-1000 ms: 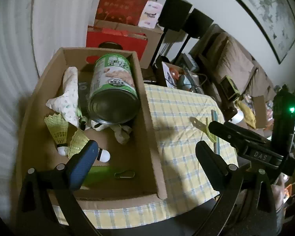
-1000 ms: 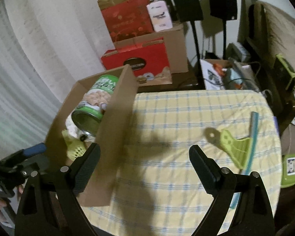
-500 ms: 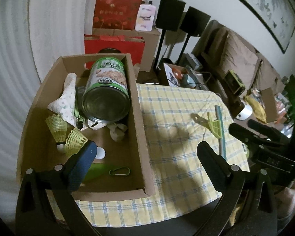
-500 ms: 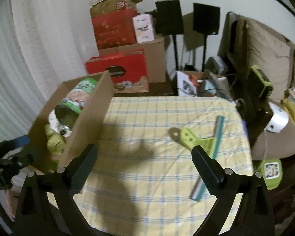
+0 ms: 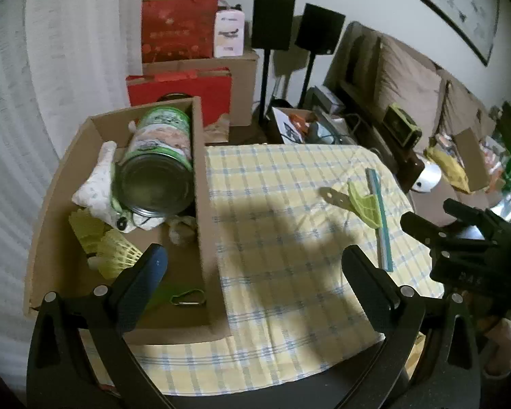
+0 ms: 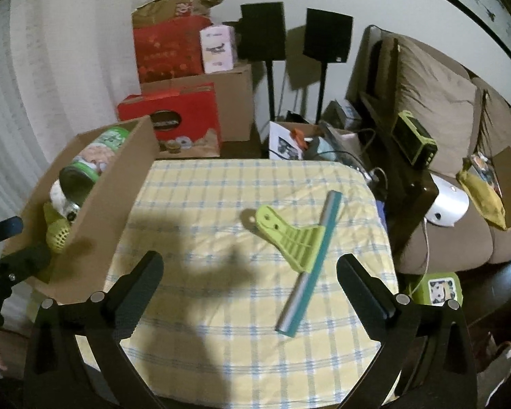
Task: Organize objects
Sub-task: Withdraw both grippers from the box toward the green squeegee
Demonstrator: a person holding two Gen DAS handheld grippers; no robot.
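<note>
A green squeegee (image 6: 299, 238) with a teal blade lies on the yellow checked tablecloth (image 6: 221, 187), right of centre; it also shows in the left wrist view (image 5: 366, 204). A cardboard box (image 5: 201, 204) at the table's left holds a green tin (image 5: 160, 167), a white soft toy (image 5: 97, 184), yellow shuttlecocks (image 5: 109, 248) and a carabiner (image 5: 187, 298). My left gripper (image 5: 253, 266) is open and empty, above the box's right wall near the front edge. My right gripper (image 6: 248, 269) is open and empty, above the table's front, short of the squeegee.
Red and brown boxes (image 6: 173, 116) are stacked behind the table, with two black speakers (image 6: 262, 30) on stands. A sofa (image 6: 436, 119) and a dark side table (image 6: 405, 170) with clutter stand to the right. The other gripper shows at the right edge of the left wrist view (image 5: 466, 238).
Both grippers have pulled back and up from the table, so more of the tablecloth and room shows. The squeegee and box contents have not moved. Both stay open.
</note>
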